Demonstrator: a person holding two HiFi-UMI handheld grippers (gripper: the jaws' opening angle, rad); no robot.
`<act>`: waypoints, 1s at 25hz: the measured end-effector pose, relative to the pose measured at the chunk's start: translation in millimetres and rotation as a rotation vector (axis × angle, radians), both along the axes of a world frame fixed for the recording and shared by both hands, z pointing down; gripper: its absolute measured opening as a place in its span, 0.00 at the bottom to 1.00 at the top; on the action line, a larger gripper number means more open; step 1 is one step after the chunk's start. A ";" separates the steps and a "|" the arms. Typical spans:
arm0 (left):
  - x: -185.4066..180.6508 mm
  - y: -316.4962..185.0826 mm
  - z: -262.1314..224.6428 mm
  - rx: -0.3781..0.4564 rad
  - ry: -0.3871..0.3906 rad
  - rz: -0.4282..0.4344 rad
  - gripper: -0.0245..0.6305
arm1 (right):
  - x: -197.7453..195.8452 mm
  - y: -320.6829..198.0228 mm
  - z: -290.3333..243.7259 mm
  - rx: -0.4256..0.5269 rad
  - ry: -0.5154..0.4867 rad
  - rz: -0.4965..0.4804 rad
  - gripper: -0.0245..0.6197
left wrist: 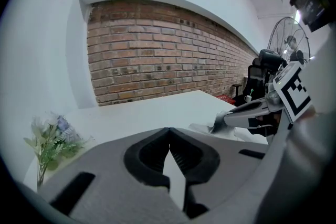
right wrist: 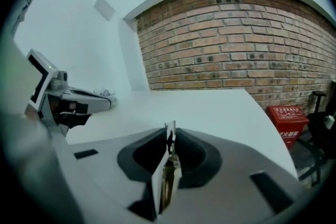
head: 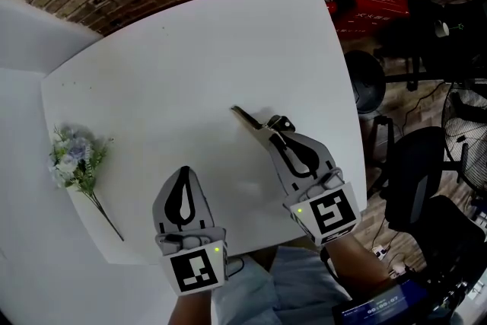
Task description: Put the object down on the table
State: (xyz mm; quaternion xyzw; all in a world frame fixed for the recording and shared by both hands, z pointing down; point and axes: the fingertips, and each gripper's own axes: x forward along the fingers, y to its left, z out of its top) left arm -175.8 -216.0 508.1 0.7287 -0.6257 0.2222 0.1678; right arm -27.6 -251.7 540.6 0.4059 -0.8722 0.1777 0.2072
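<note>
Thin flat object, pale with brownish portion, clamped on edge between pads of right claw, projecting over white desk. Left claw closed together, empty.

There is one white table with a rounded outline, and at its left edge lies one small bunch of pale blue and white artificial flowers with green leaves. Over its near edge are two grey plastic two-jaw grippers, the left gripper and the right gripper, with one thin flat tan strip between the right one's jaws. Off the table's far right corner sits one red box, and past its right edge one wire-caged fan.
</note>
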 end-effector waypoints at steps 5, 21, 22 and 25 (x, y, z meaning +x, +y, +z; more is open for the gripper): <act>0.0 -2.1 0.6 -0.002 0.003 0.003 0.05 | 3.5 -3.7 8.0 -0.012 0.013 0.006 0.16; -3.4 -4.3 5.8 -0.016 0.001 0.014 0.05 | 11.2 -11.9 18.9 -0.023 0.002 0.058 0.24; -4.1 -4.5 5.7 -0.012 -0.003 0.018 0.05 | 11.9 -12.6 18.4 -0.020 0.002 0.061 0.26; -5.9 -5.7 3.5 0.002 -0.011 0.023 0.05 | 14.6 -13.9 15.3 -0.006 0.003 0.073 0.28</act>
